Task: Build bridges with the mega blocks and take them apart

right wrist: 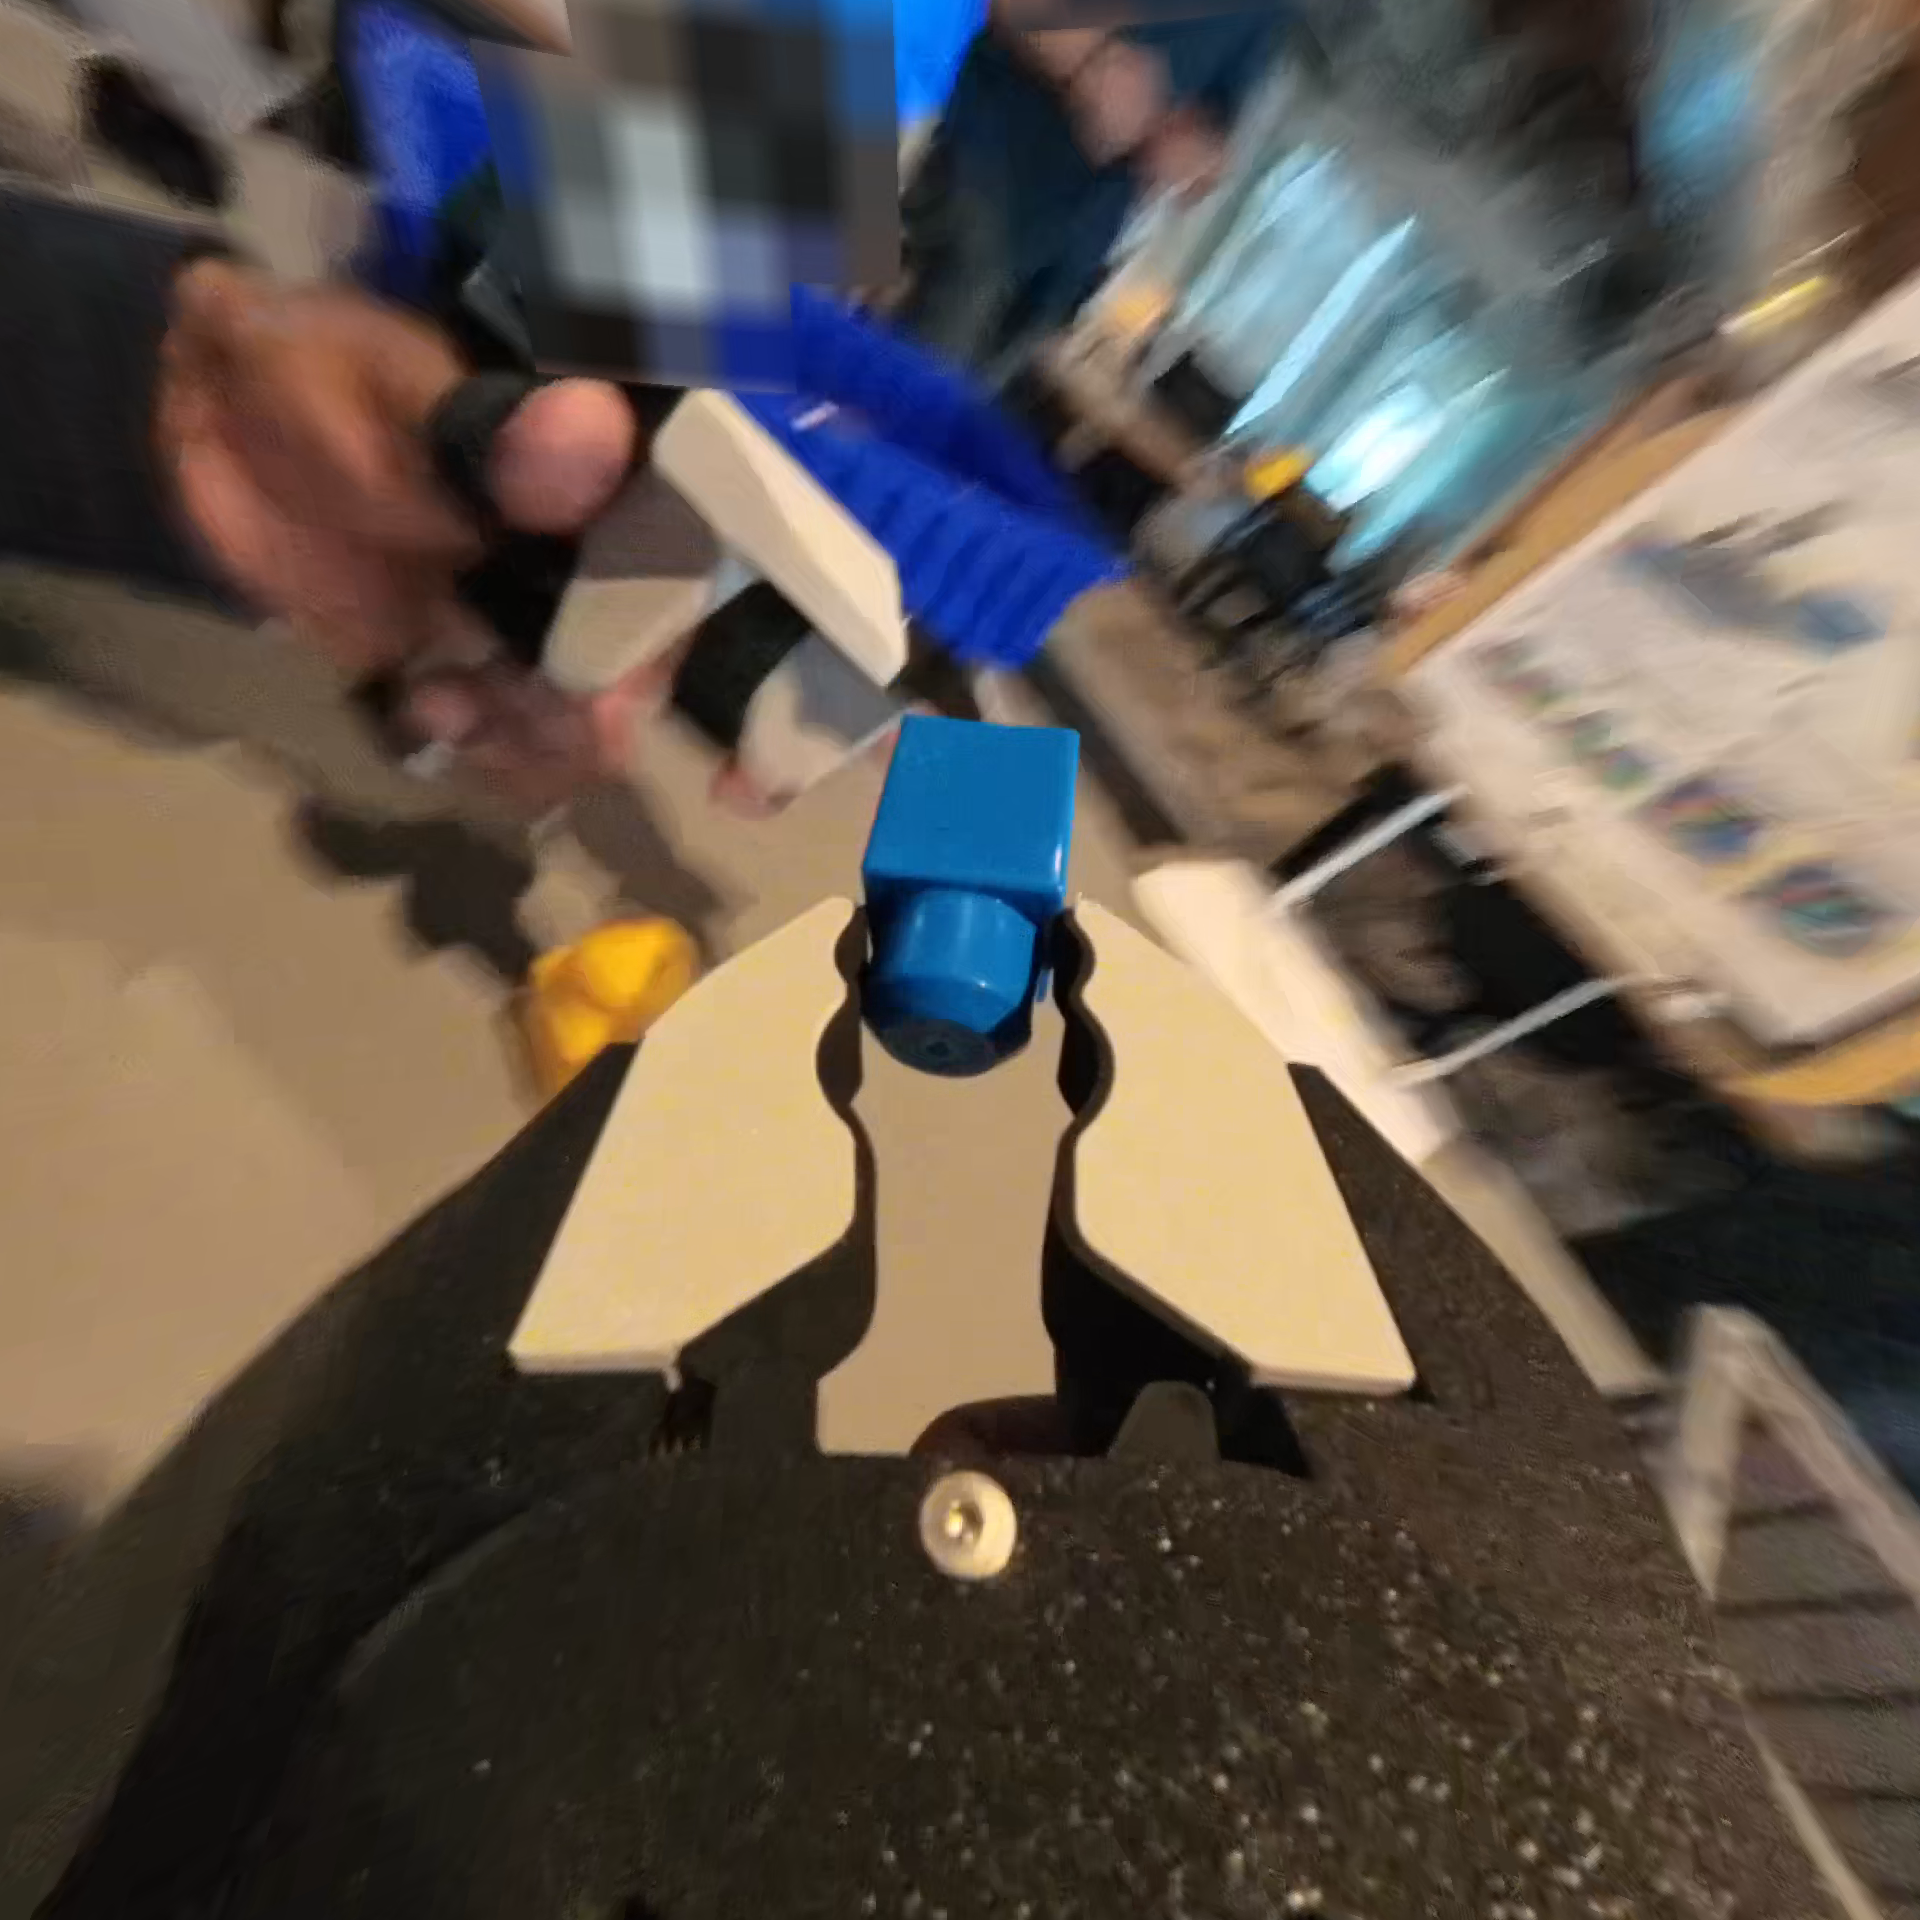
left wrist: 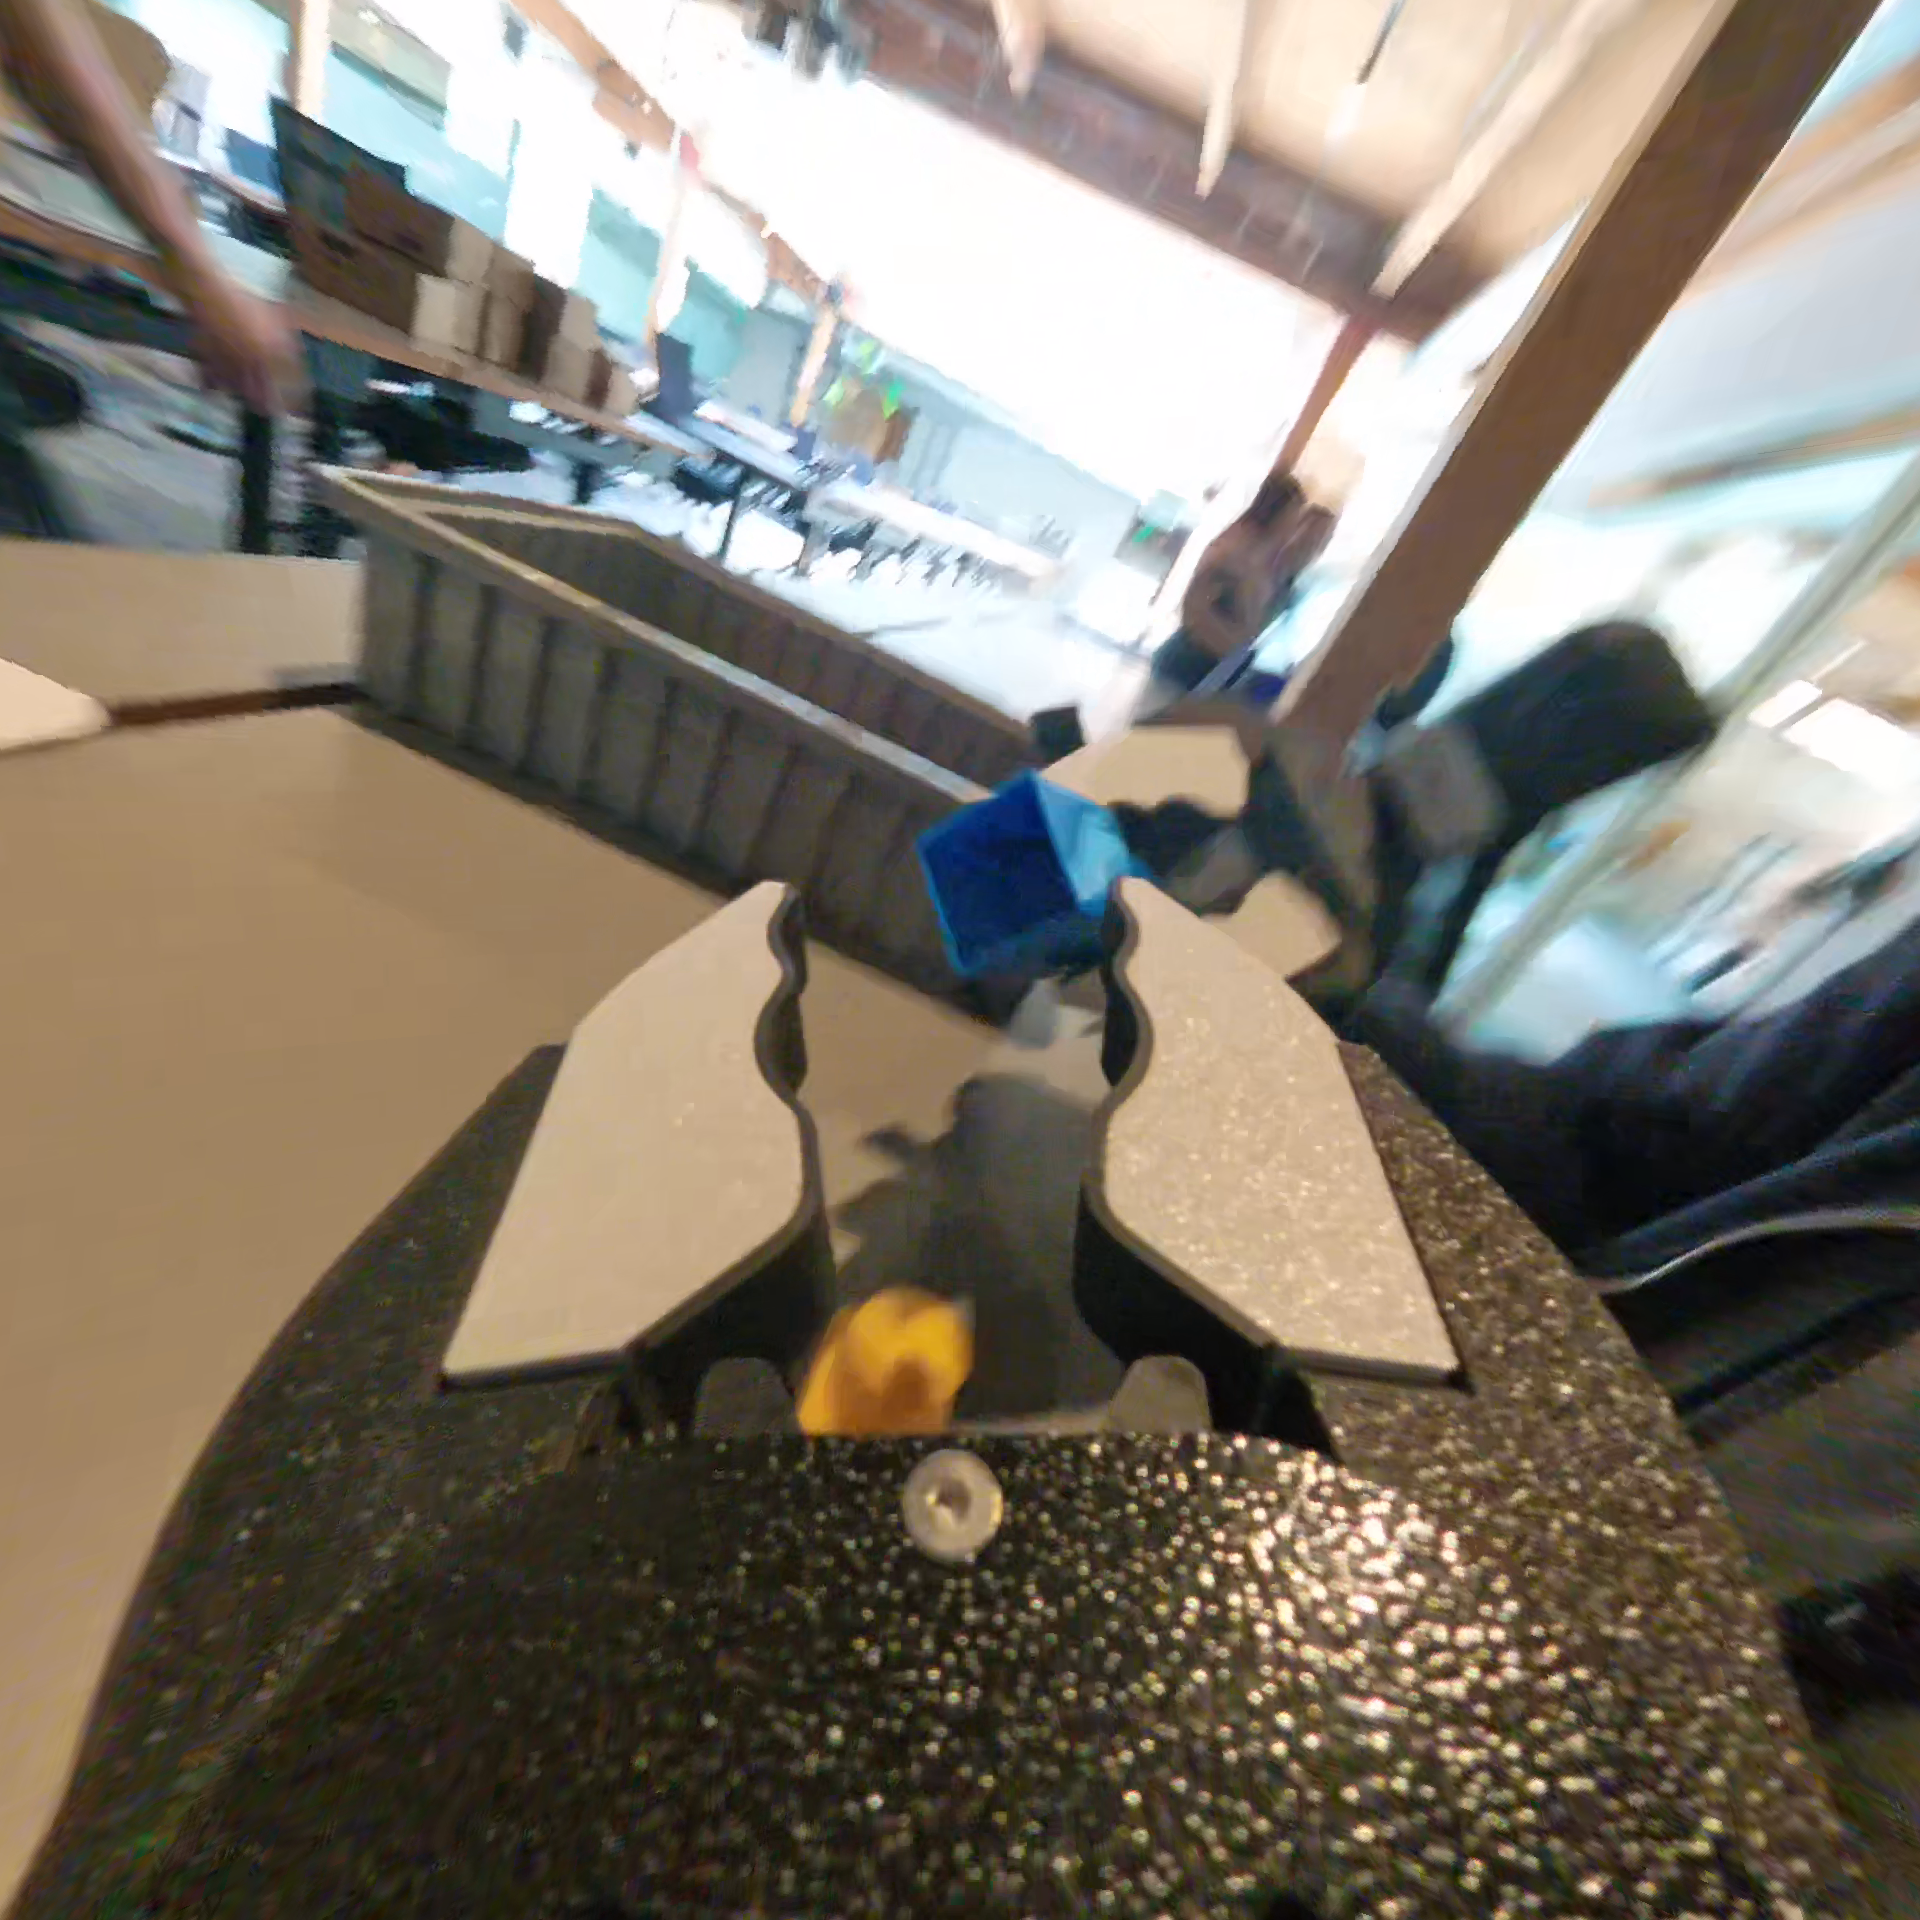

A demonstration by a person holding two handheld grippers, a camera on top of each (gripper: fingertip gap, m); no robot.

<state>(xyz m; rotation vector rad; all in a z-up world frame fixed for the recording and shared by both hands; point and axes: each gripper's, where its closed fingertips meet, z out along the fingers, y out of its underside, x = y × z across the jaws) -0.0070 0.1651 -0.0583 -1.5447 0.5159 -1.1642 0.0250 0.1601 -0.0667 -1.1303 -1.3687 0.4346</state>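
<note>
A yellow block [left wrist: 888,1374] sits half hidden behind the left tongs' [left wrist: 956,920] body, blurred.

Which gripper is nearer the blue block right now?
Right. The right gripper is clamped on the blue block at its fingertips; the left gripper is open, with the block beyond its tips.

Blue block [right wrist: 971,821]: single-stud mega block, glossy, held off the surface w/ stud pointing back toward the right wrist cam, hollow underside facing away, tilted. Yellow block [right wrist: 608,987]: blurred, lying on the tan surface, below and left of blue block, well apart.
</note>
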